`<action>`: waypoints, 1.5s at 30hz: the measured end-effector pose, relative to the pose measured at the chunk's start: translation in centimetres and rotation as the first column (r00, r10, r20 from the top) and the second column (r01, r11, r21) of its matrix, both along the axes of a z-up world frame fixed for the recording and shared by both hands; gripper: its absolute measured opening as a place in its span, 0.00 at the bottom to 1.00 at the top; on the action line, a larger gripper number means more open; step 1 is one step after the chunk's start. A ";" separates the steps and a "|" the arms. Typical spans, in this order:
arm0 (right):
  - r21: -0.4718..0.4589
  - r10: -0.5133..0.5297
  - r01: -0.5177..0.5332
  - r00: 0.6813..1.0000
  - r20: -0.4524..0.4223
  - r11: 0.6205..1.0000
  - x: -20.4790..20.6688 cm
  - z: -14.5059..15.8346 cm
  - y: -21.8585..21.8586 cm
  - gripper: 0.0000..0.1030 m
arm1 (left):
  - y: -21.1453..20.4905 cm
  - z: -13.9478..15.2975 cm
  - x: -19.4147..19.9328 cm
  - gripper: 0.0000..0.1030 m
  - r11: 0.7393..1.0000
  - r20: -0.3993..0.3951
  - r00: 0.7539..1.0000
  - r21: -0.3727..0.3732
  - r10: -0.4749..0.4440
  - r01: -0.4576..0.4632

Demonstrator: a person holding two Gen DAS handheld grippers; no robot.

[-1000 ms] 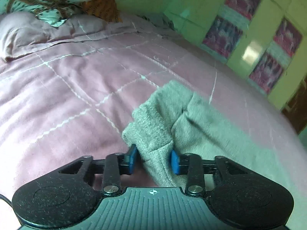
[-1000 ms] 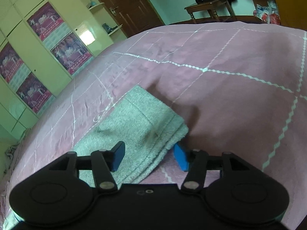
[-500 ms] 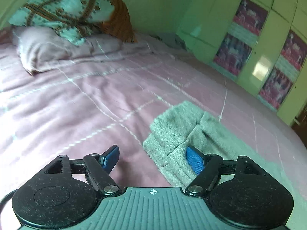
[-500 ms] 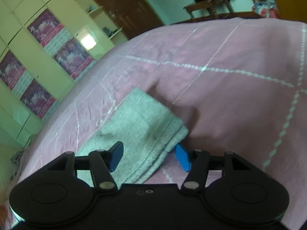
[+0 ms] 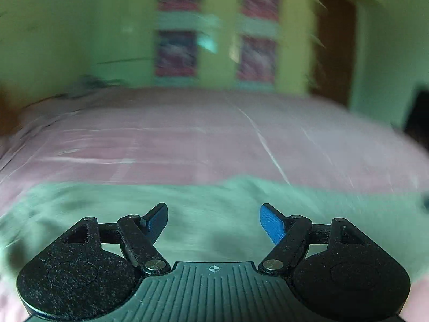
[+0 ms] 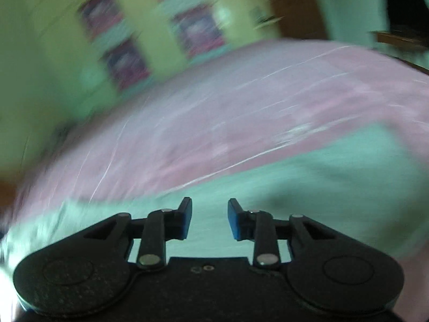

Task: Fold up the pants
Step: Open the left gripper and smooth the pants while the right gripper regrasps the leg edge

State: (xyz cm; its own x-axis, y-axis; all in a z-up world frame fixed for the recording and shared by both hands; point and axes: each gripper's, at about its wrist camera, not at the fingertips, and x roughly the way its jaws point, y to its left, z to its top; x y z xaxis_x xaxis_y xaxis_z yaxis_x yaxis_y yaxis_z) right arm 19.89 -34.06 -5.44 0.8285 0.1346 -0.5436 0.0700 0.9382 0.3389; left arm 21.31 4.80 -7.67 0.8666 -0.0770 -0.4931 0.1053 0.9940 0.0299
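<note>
blurred pants [image 5: 214, 214], pink bedspread [image 5: 187, 139], both hand-held grippers parted

The left gripper [image 5: 213, 221] has let go of the pants [image 5: 214, 209], its fingers [image 5: 272, 224] spread wide. Both views have swung toward the cupboards [image 5: 214, 32]; the right gripper [image 6: 209, 218] narrowed its gap.

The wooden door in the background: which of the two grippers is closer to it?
Likely right, though blur makes it uncertain. The brown door sits beyond the bed in both views. Right gripper and left gripper both hover open over the grey pants.
</note>
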 end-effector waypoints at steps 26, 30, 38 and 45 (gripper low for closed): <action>0.039 0.158 -0.154 0.977 -0.146 0.987 -3.7 -2.0 -0.6 0.19 | 7.1 -2.6 -5.4 0.73 0.985 -0.175 0.970 0.070 0.170 -0.160; 0.182 -0.171 0.170 0.985 -0.008 0.969 -8.5 0.0 -9.0 0.43 | 11.0 -2.2 -7.1 0.74 0.971 -0.145 0.963 -0.043 0.225 -0.234; 0.377 -0.407 0.382 0.913 -0.016 0.844 -13.5 -2.2 -17.3 0.38 | 11.7 -4.2 -6.4 0.91 0.969 -0.132 0.969 -0.109 0.209 -0.224; 0.370 -0.436 0.417 0.899 -0.035 0.830 -11.7 -3.6 -16.9 0.08 | 11.4 -4.2 -6.5 0.92 0.970 -0.134 0.970 -0.110 0.203 -0.218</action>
State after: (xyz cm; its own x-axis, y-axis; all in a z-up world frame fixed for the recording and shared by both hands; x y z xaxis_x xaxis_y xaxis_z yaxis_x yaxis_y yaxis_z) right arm 8.22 -50.99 -9.04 0.8730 -0.0609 -0.4838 0.4093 0.6311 0.6590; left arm 14.78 16.16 -11.90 0.8043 0.0343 -0.5932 -0.1114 0.9893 -0.0939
